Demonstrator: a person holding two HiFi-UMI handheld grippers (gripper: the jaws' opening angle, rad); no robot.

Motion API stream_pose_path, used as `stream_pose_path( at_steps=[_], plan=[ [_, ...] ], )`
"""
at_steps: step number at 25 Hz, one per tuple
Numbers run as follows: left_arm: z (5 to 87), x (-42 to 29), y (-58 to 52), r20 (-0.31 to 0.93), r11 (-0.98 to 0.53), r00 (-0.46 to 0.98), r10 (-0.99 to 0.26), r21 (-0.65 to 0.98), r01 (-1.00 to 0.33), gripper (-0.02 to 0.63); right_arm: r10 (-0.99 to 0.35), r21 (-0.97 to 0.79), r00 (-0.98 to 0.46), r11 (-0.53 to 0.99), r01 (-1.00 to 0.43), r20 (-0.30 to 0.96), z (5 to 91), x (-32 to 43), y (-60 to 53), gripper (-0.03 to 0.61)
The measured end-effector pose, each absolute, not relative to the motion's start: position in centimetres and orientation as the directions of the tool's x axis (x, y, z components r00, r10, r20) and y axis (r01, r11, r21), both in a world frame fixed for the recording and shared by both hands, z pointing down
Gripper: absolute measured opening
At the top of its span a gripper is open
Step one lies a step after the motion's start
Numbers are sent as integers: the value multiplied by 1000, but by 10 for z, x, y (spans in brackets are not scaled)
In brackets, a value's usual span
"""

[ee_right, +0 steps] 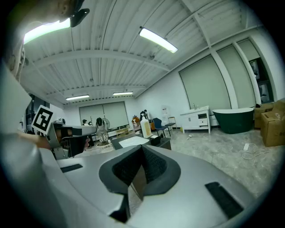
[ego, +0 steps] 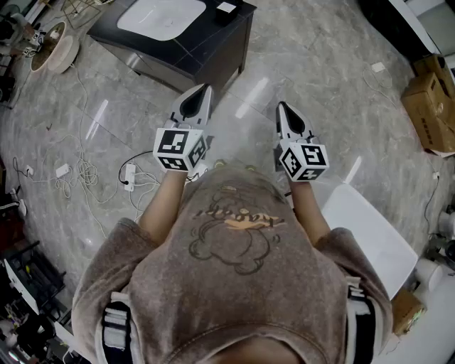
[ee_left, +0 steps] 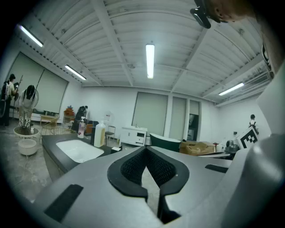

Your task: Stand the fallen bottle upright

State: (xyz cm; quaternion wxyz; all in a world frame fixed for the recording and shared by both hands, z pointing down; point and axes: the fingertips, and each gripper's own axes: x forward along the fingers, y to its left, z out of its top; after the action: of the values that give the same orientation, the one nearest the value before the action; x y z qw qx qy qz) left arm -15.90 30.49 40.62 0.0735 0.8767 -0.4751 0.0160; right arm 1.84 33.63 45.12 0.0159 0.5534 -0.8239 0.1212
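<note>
I hold both grippers out level over a grey marble floor, a little short of a dark vanity (ego: 206,53) with a white basin (ego: 160,15). My left gripper (ego: 206,88) is shut with nothing in it, and its tips meet in its own view (ee_left: 147,149). The right gripper (ego: 281,105) looks shut and empty too (ee_right: 141,147). A pale bottle (ee_left: 99,134) and a pink bottle (ee_left: 81,129) stand upright on the far end of the vanity top; the pale bottle (ee_right: 145,127) also shows in the right gripper view. No lying bottle shows in any view.
Cables and a power strip (ego: 129,175) trail over the floor at the left. Cardboard boxes (ego: 430,106) stand at the right, a white panel (ego: 370,234) lies near my right side. A dark green bathtub (ee_right: 234,120) and a white cabinet (ee_left: 133,135) stand across the room.
</note>
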Motion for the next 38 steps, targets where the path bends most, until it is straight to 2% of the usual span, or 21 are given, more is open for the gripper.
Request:
stream_pose_path(
  at_steps=[13, 20, 38],
  plan=[
    [421, -190, 264, 91, -582, 592, -801, 115, -805, 8, -930, -212, -313, 272, -939, 194, 476, -11, 311, -3],
    [430, -192, 219, 106, -570, 582, -806, 123, -812, 8, -929, -209, -318, 278, -937, 189, 482, -10, 273, -3],
    [412, -131, 20, 102, -546, 556, -825, 112, -831, 8, -889, -217, -418, 378, -900, 186, 472, 44, 62, -3]
  ],
)
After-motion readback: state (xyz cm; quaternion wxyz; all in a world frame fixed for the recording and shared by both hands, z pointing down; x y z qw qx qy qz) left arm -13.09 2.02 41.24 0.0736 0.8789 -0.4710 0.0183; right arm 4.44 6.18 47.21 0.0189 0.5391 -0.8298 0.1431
